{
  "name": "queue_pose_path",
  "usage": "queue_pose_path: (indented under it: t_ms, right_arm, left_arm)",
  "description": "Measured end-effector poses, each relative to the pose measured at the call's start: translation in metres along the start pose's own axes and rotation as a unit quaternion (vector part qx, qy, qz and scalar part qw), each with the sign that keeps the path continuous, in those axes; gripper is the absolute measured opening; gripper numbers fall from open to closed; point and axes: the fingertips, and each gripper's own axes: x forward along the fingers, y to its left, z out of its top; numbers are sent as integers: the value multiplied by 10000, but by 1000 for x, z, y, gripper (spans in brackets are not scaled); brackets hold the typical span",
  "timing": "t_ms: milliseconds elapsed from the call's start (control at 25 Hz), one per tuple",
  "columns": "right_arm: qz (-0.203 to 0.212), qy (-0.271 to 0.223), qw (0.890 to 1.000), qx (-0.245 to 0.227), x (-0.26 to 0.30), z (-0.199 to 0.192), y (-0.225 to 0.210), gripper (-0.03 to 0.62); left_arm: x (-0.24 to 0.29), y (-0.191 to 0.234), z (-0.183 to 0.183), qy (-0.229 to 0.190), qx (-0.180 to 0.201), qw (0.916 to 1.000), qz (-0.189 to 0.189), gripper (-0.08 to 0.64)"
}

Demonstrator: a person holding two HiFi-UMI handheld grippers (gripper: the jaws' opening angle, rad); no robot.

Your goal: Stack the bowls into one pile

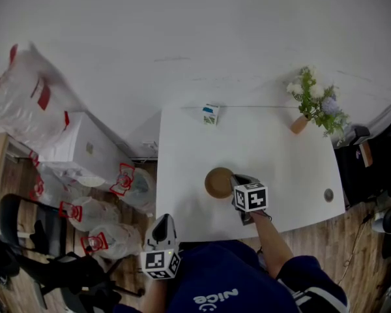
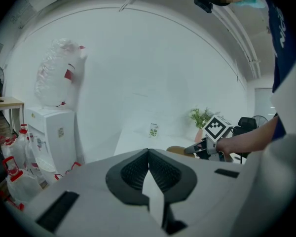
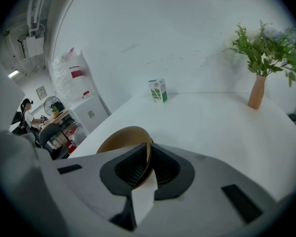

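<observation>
Brown bowl (image 1: 218, 182) near the front edge of the white table (image 1: 280, 162), its rim pinched between the almost closed jaws of the right gripper (image 3: 147, 168). Vase (image 1: 299, 124) with green sprigs and pale flowers at the far right corner. Left gripper (image 2: 148, 168) off the table's near edge, jaws pressed together, gripping nothing.

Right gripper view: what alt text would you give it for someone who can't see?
The hand-held gripper clamps the rim of a brown bowl, with a white table stretching beyond it. Farther back stand a small green-and-white carton and a vase of flowers against a white wall.
</observation>
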Motion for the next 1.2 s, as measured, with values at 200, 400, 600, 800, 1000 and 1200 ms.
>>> queue_pose_path:
  t_ms: [200,400,600,800,1000,1200]
  right_arm:
    - [221,-65,9997,113,-1,4,7,117]
    - [203,-208,9996,-44,-7,11,7,150]
    - [149,-649,9977,-113,-28,32,1,150]
    - [-88,-1433,9895,-165,-63,54,-8,150]
    - [-326,-2004,9787,-294,-100,61,-17,150]
    - [-534,-2334,9700,-431,-135,51,-25,150]
  left_arm:
    - [6,-4,3,5,27,10000,-64,18]
    - [9,-6,3,-8,0,10000,-87,18]
    - [15,-11,4,-11,-17,9998,-179,18]
    - [25,-21,12,-76,6,9992,-388,18]
    - [35,-36,20,-131,129,9973,-707,18]
    - [41,-50,24,-125,193,9951,-966,18]
